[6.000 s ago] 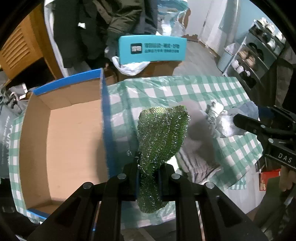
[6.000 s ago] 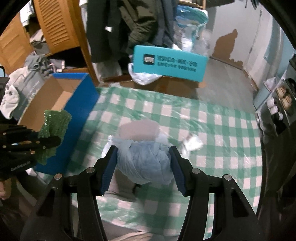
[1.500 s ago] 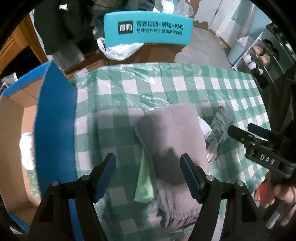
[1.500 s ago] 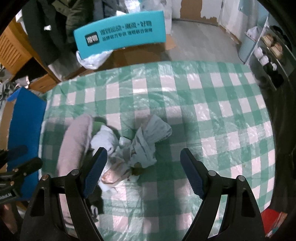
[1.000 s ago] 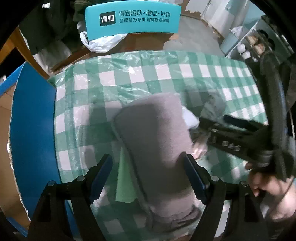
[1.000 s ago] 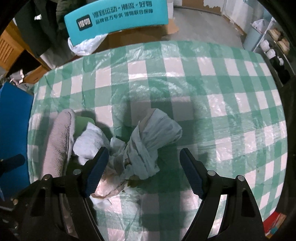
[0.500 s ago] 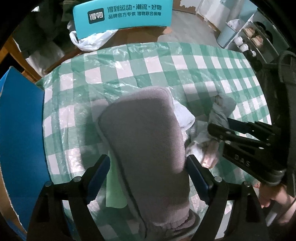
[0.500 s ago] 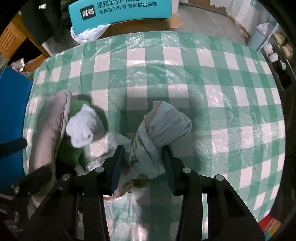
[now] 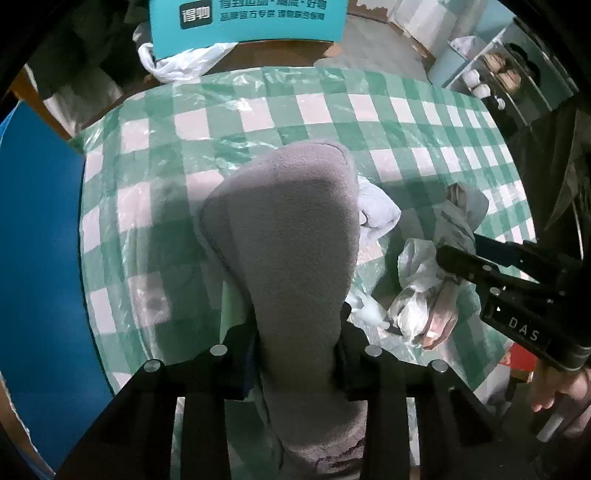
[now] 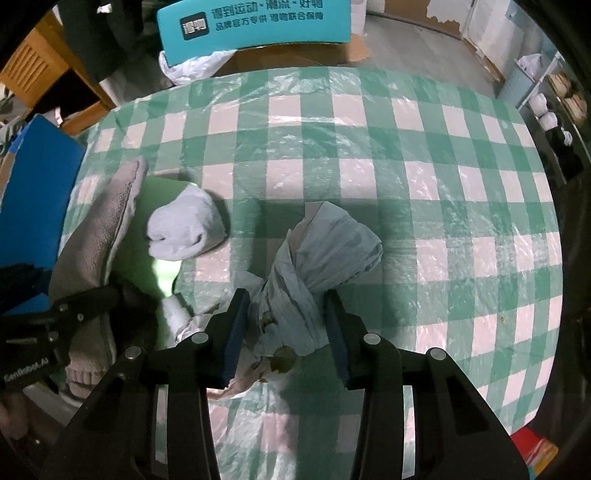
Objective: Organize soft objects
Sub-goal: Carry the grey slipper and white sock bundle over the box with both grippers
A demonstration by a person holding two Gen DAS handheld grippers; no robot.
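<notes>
My left gripper (image 9: 297,332) is shut on a grey fleece slipper (image 9: 291,229), which rises from between its jaws over the checked table (image 9: 258,110). The slipper also shows at the left in the right wrist view (image 10: 99,229), with the left gripper (image 10: 81,306) on it. My right gripper (image 10: 286,314) is shut on a knotted pale grey-blue cloth bundle (image 10: 325,254); the bundle also shows in the left wrist view (image 9: 458,218). A rolled white sock (image 10: 184,229) lies on a green cloth (image 10: 162,273) between the two.
A blue-walled cardboard box (image 9: 37,240) stands at the table's left edge. A teal box with Chinese print (image 10: 255,22) and a white plastic bag (image 10: 192,66) sit beyond the far edge. A shelf with shoes (image 9: 506,74) is at the far right.
Both grippers have closed since half a second ago: the left jaws onto the grey slipper, the right jaws tighter onto the cloth bundle. Both cameras moved closer to the table.
</notes>
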